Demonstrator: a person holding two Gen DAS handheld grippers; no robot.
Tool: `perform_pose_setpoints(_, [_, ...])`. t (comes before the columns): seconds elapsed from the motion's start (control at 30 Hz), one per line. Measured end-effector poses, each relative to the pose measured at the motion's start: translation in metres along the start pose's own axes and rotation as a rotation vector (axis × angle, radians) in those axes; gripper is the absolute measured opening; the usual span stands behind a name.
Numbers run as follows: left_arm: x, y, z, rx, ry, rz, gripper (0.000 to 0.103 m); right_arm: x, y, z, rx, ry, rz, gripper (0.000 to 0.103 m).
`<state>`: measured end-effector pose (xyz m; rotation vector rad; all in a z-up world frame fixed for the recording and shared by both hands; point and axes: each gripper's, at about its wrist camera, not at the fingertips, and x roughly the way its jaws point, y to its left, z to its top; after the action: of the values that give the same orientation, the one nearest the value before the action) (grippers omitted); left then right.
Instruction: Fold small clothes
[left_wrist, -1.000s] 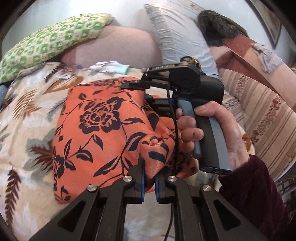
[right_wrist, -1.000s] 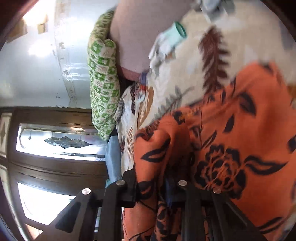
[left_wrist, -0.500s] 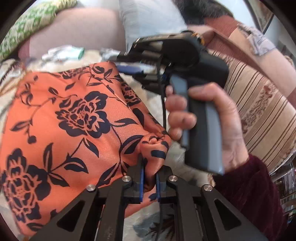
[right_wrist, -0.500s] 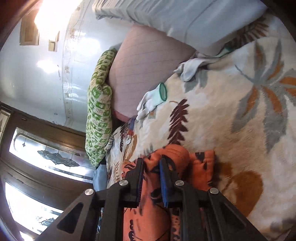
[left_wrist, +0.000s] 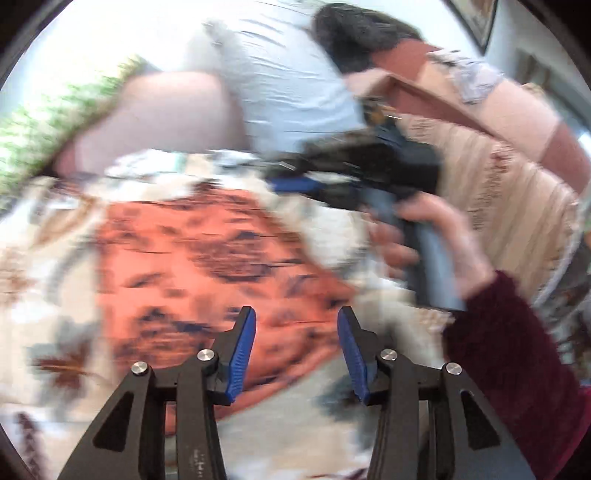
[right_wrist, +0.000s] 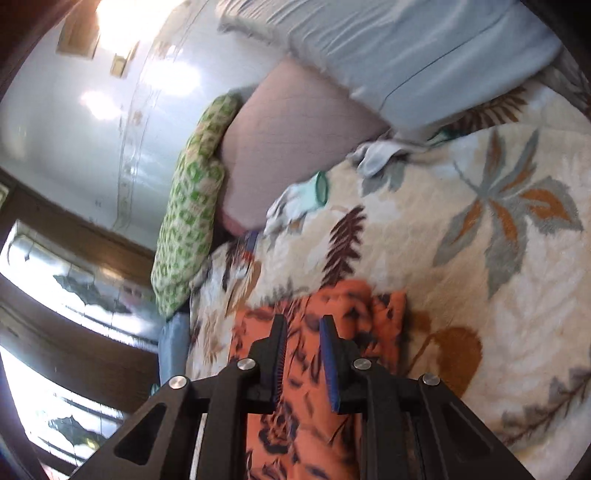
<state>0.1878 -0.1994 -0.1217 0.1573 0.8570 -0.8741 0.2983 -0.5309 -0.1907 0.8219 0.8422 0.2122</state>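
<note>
We are letting go — the left gripper (left_wrist: 296, 325) is now gaping wide, the right gripper (right_wrist: 303, 334) narrowly parted, and the orange floral cloth (left_wrist: 207, 266) is lying released on the leaf-patterned bed blanket (right_wrist: 480, 229).

Bare blanket (right_wrist: 498, 295) lies open on the bed beside the orange cloth (right_wrist: 314, 424), toward the pillows, wide enough for a claw to pass. The head edge of the bed is walled by a pale blue pillow (right_wrist: 424, 55), a pink cushion (right_wrist: 295, 129) and a green patterned pillow (right_wrist: 192, 206). Small white clothes (right_wrist: 299, 203) lie along that edge. The right claw (left_wrist: 291, 184) and its hand (left_wrist: 443, 243) hang over the bed beside the orange cloth, blocking that side.
</note>
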Motion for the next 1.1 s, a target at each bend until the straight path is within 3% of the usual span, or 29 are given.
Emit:
perform_pose_setpoints(0.1, [0.003,0.026,-0.001,-0.033,0.030,0.127,0.047,0.019,0.013,-0.021,-0.046,0.091,-0.038,0.021])
perform_pose_setpoints(0.3, [0.035,0.060,-0.020,-0.054,0.154,0.250,0.047,0.055,-0.008,-0.034,-0.008,0.111,-0.153,0.020])
perform_pose_setpoints(0.4, [0.049,0.062,-0.030,-0.009,0.195,0.312,0.047,0.063,-0.017,-0.038,0.000,0.122,-0.155,0.020])
perform_pose_setpoints(0.67, [0.025,0.077,-0.030,-0.142,0.146,0.278,0.047,0.012,0.015,-0.059,-0.031,0.091,-0.188,0.019])
perform_pose_setpoints(0.8, [0.032,0.073,-0.044,-0.106,0.190,0.305,0.047,0.002,0.023,-0.094,-0.064,0.116,-0.210,0.019])
perform_pose_setpoints(0.97, [0.045,0.072,-0.066,-0.097,0.248,0.318,0.048,0.024,0.015,-0.145,-0.091,0.228,-0.291,0.021])
perform_pose_setpoints(1.1, [0.029,0.070,-0.063,-0.126,0.214,0.297,0.048,0.014,0.023,-0.163,-0.156,0.191,-0.319,0.021])
